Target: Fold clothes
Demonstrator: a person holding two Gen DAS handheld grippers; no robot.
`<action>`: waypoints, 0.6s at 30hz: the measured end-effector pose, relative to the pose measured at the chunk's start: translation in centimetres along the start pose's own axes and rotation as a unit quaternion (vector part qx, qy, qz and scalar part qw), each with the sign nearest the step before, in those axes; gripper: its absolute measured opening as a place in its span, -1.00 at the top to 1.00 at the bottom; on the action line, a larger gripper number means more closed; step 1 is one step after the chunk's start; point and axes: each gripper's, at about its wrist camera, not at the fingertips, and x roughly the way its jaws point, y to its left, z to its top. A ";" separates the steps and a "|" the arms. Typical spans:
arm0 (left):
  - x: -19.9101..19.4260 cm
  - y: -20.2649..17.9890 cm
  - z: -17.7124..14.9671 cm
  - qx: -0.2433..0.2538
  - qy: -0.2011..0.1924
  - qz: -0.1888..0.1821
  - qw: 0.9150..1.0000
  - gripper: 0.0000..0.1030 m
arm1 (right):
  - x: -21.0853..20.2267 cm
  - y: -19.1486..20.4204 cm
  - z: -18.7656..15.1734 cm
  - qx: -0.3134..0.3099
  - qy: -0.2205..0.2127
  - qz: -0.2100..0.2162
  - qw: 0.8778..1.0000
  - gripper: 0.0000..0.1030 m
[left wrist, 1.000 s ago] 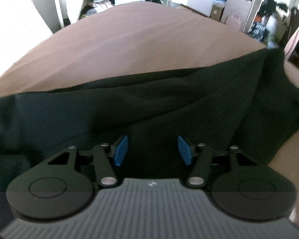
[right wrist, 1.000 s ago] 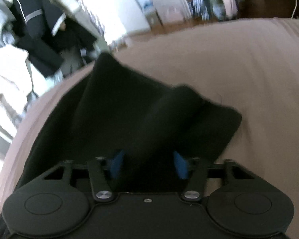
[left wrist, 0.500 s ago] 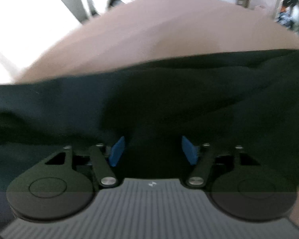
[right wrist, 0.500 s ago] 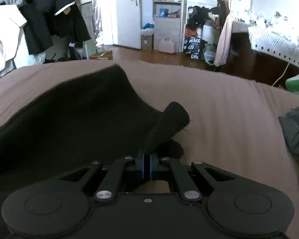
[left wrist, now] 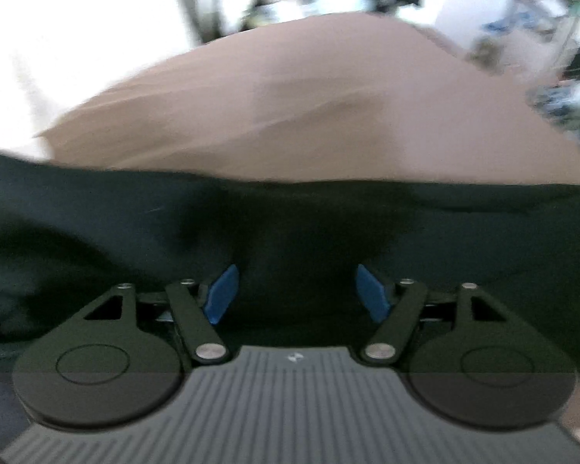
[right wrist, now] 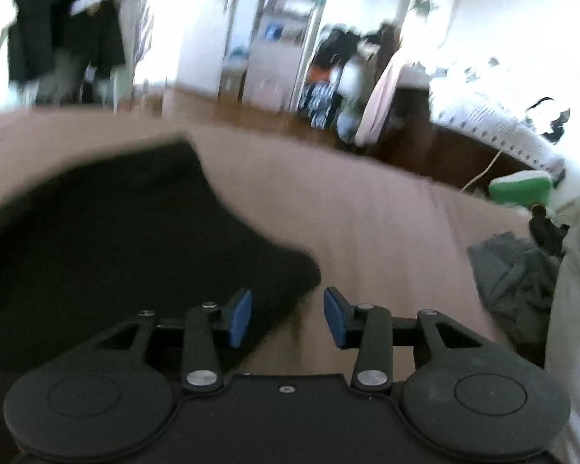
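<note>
Right gripper point(right wrist: 286, 315) newly open, empty.

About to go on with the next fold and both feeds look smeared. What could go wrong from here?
1. Both views are motion-blurred, so the black garment's edges are hard to judge; a regrasp could miss the hem.
2. The right gripper is open with only a corner of the garment near its left pad; closing now might pinch the tan bed sheet instead.
3. The left gripper is open over bunched folds and may catch several layers.
</note>
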 end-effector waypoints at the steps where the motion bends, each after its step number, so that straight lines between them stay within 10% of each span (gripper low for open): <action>1: 0.0 -0.7 -0.1 0.016 0.001 -0.023 1.000 -0.39 | -0.8 0.0 0.1 0.010 -0.011 0.016 1.000 0.10; 11: 4.6 -6.3 -3.5 0.177 0.017 0.021 0.984 -1.00 | -5.7 7.5 0.3 -0.036 0.002 0.263 0.964 0.10; 16: 5.0 -6.8 -3.8 0.176 0.001 0.038 0.984 -0.95 | -7.1 11.9 -2.2 -0.098 0.041 0.330 0.938 0.09; 18: 5.1 -6.9 -3.8 0.175 -0.004 0.044 0.984 -0.42 | -7.3 13.3 -3.2 -0.125 0.055 0.351 0.926 0.09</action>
